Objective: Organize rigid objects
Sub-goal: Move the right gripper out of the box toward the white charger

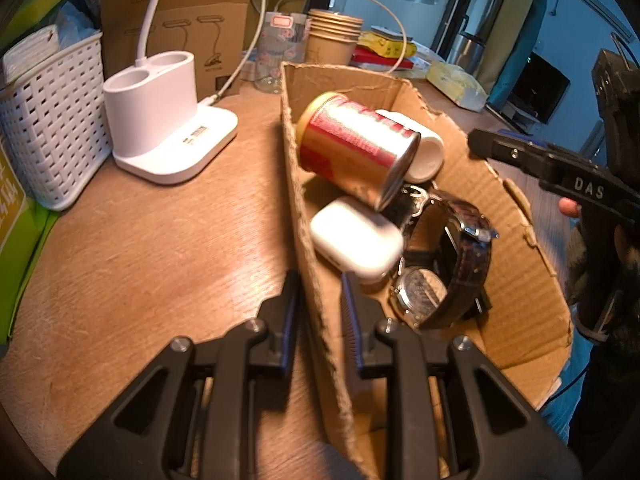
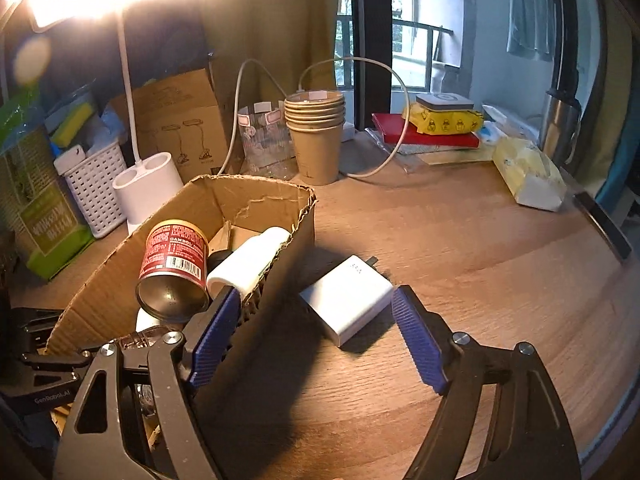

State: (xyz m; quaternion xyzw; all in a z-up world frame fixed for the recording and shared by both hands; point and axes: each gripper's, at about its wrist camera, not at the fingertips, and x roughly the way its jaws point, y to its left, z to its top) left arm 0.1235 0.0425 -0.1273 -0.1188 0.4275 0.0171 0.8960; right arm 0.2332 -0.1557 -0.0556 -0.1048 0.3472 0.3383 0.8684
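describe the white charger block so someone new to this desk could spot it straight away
Find the torn cardboard box on the wooden desk. Just outside its right wall, lying flat on the bare wood between the open right gripper's blue fingers, is the white charger block. Unlike the other white items, which sit inside the box, it is square-edged with metal prongs at its far end.

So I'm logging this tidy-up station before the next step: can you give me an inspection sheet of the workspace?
Surface: wooden table, lamp-lit.
Job's things: cardboard box holds a can, earbud case and watch; white charger lies outside on the table.
Clutter: paper cups, white basket, books.
Grippers: left gripper clamps the box wall; right gripper open, straddling box wall and charger.
Cables: white cable looping behind.
Surroundings: window, curtains.
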